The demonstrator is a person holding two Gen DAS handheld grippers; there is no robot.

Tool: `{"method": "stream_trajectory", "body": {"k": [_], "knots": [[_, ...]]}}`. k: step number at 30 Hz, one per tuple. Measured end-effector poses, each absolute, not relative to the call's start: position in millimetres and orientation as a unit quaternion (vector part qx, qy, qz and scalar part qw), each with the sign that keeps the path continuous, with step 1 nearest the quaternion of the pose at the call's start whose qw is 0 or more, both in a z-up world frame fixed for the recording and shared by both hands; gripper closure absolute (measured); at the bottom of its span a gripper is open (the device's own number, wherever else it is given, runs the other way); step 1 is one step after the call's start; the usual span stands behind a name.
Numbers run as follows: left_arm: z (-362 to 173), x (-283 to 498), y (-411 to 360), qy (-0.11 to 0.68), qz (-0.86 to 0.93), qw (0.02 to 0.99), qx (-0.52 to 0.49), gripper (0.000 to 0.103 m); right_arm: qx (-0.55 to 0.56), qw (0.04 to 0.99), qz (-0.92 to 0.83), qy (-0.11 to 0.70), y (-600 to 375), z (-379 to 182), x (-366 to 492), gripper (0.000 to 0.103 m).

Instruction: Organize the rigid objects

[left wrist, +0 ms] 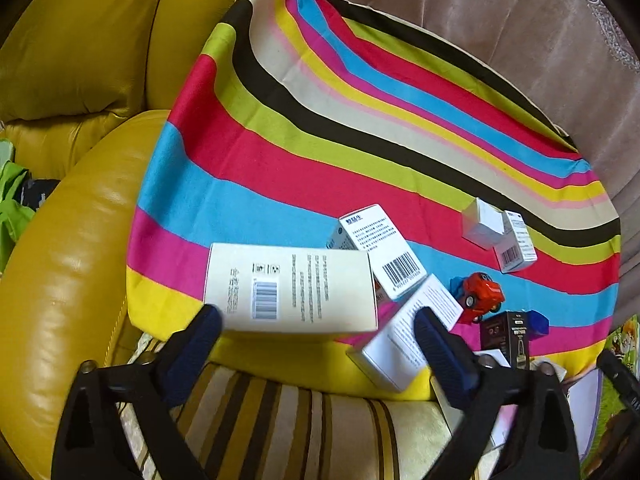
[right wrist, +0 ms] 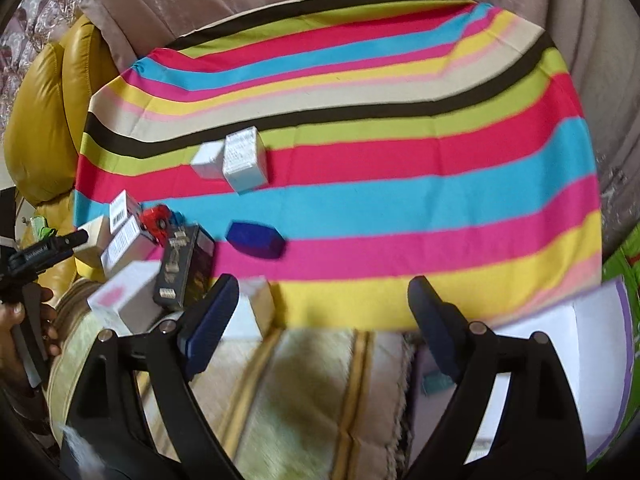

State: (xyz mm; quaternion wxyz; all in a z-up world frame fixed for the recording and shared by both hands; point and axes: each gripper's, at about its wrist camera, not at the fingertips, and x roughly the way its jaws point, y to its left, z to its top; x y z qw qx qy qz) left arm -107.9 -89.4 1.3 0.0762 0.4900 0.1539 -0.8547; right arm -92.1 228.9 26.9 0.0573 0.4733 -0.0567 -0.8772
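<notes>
L wrist cam looks steeply down, close over the striped cloth's (left wrist: 320,152) near-left corner, yellow sofa (left wrist: 72,240) alongside. R wrist cam looks down from the near edge, farther right. Both share the cloth, red toy car (left wrist: 482,292) & boxes.

A cloth with bold stripes (left wrist: 360,128) of red, blue, lime, pink, yellow, cream and dark brown lay spread ahead of the tool, filling most of both views. A mustard-yellow leather armchair (left wrist: 80,208) bulged to the left of it, and a dusty-pink curtain (left wrist: 500,12) hung in folds beyond the cloth's far edge. Directly beneath the tool lay a fuzzy cushion with cream and brown stripes (right wrist: 304,392), and a patch of bright green fabric (left wrist: 14,200) showed at the far left edge.
</notes>
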Motion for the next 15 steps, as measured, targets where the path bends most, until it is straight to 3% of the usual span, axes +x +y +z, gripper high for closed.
{"method": "stream_trajectory", "body": {"k": [15], "knots": [[-14,-122,-95,0.144,-0.842,0.093,0.512,0.0,0.489,0.11,-0.865,-0.03,165,22,-177,0.013]]}}
